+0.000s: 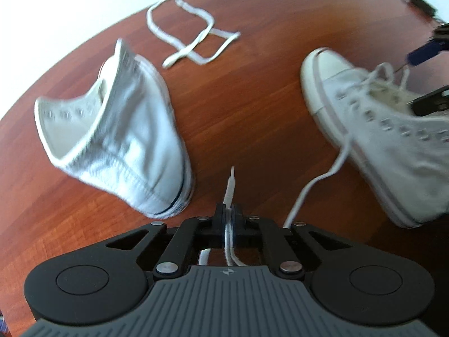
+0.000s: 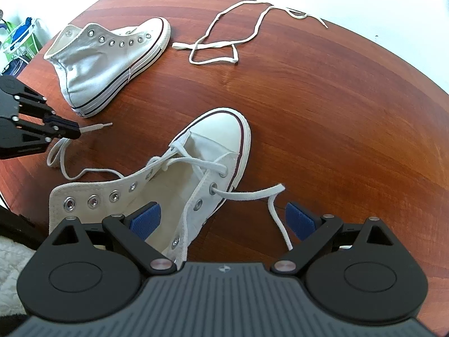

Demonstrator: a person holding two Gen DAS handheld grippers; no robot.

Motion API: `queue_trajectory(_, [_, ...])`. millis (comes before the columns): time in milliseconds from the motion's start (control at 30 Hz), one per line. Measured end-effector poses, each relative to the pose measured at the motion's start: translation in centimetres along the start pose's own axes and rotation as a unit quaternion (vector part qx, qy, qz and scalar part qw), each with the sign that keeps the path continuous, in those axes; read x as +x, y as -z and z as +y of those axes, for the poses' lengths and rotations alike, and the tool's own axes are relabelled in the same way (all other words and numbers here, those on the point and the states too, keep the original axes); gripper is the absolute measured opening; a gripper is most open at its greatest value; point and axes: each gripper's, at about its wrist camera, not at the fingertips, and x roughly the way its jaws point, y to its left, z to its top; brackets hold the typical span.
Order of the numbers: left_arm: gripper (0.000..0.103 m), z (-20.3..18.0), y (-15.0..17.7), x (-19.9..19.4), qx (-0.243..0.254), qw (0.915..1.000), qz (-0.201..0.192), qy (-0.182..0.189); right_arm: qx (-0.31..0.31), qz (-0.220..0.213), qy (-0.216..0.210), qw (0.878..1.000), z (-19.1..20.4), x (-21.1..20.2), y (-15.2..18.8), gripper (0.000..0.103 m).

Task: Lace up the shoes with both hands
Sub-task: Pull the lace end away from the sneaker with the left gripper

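Observation:
A white high-top shoe [image 2: 196, 168] with its lowest eyelets laced lies just ahead of my right gripper [image 2: 224, 220]. That gripper is open: one blue pad [image 2: 146, 220] sits inside the shoe's opening, the other outside its right flank. The lace's right end [image 2: 252, 193] trails between the fingers. My left gripper [image 1: 229, 210], also in the right wrist view [image 2: 74, 132], is shut on the lace's left end [image 1: 230, 185], whose tip sticks out past the pads. The same shoe [image 1: 378, 134] lies to its right.
A second white high-top with no lace [image 2: 112, 59] [image 1: 118, 134] lies on its side on the red-brown wooden table [image 2: 336, 112]. A loose white lace [image 2: 221, 45] [image 1: 193, 31] is spread near the far edge. Clutter [image 2: 19, 36] stands beyond the table's left edge.

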Motion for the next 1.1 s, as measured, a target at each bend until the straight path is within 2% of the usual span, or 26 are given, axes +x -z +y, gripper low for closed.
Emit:
queue_trajectory(200, [0.005,-1.3,-1.8,-2.1,0.018,0.9993,-0.024,0.024,0.002,-0.004,-0.003,1.0,0.0,-0.2,0.1,0.096])
queue_trajectory(400, [0.005,-2.8,-3.5,-3.8,0.058,0.9961,-0.049,0.045,0.005,-0.007,-0.002,1.0,-0.2,-0.3,0.2,0.096])
queue_trajectory(567, [0.009,-3.4,-4.4,-1.3,0.08,0.9962,-0.02,0.028,0.006,-0.008,-0.005,1.0,-0.1,-0.4,0.3,0.096])
queue_trajectory(667, [0.02,-3.6,-4.5,0.2,0.09,0.9956,-0.001,0.028,0.005,-0.007,-0.004,1.0,-0.1,-0.3,0.2,0.096])
queue_trajectory(700, [0.029,-3.6,-4.5,0.6,0.093,0.9953,0.002,0.025,0.006,-0.007,-0.004,1.0,-0.2,-0.2,0.2,0.096])
queue_trajectory(733, [0.032,-3.7,-4.4,1.0,0.1,0.9947,0.005,0.022,0.006,-0.006,-0.003,1.0,-0.2,-0.2,0.2,0.096])
queue_trajectory(1100, [0.032,-2.6,-4.0,3.7,0.102,0.9941,0.03,0.017,0.013,0.001,-0.003,1.0,-0.3,0.3,0.2,0.096])
